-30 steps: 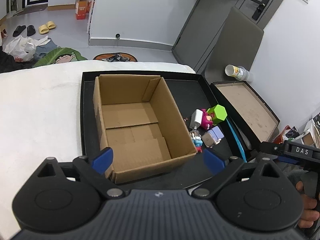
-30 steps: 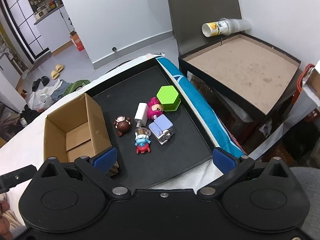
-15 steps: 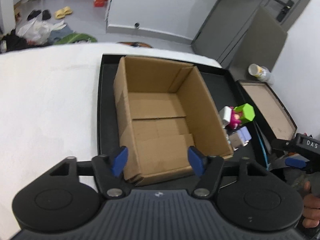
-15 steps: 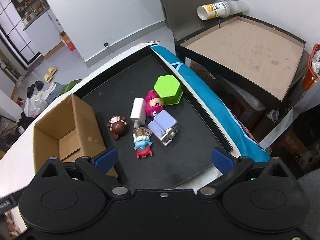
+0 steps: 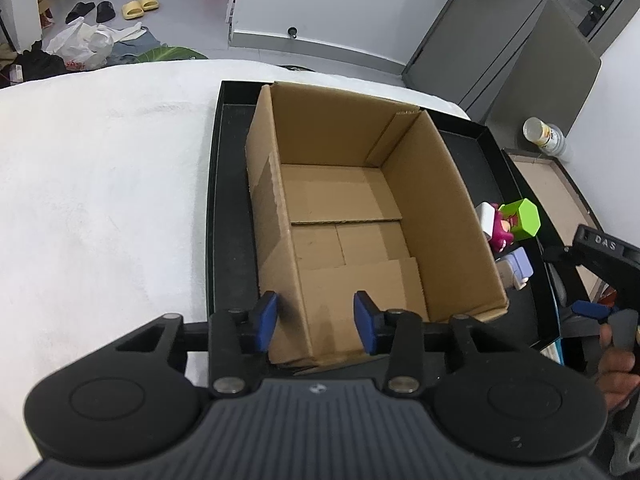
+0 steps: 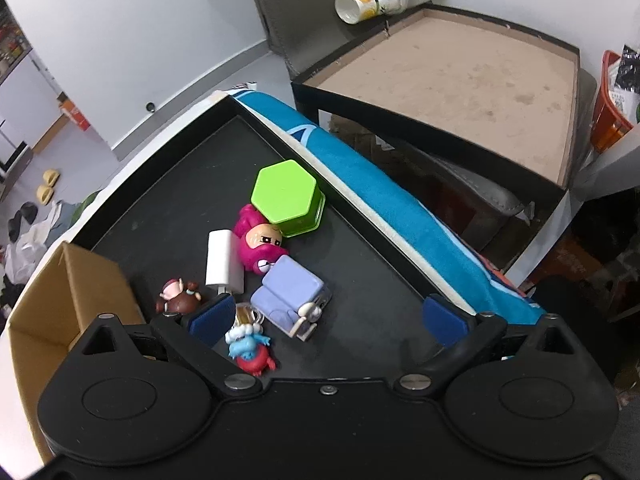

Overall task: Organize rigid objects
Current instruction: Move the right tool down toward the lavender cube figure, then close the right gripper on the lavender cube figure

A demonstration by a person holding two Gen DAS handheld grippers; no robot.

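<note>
An open cardboard box (image 5: pixel 340 200) stands empty in a black tray (image 5: pixel 214 200). My left gripper (image 5: pixel 315 322) is closing; its blue pads straddle the box's near left corner without pressing on it. Beside the box (image 6: pixel 52 300), small toys lie on the tray (image 6: pixel 360 264): a green hexagon block (image 6: pixel 284 196), a pink figure (image 6: pixel 258 244), a white charger (image 6: pixel 222 262), a purple sofa toy (image 6: pixel 286 294), a brown figure (image 6: pixel 178 300) and a blue-and-red figure (image 6: pixel 250 350). My right gripper (image 6: pixel 328 316) hangs open just above them, its left pad near the brown figure.
A blue cloth (image 6: pixel 380 208) runs along the tray's right rim. Beyond it is a black box with a brown floor (image 6: pixel 460 64), with a cup (image 6: pixel 372 0) lying at its far edge. White cloth (image 5: pixel 100 200) covers the table to the left. A hand (image 5: pixel 616 364) holds the right gripper.
The left jaws have narrowed from wide open, and that gripper has sunk toward the box's near left corner. The right gripper has come lower and closer over the toys.
</note>
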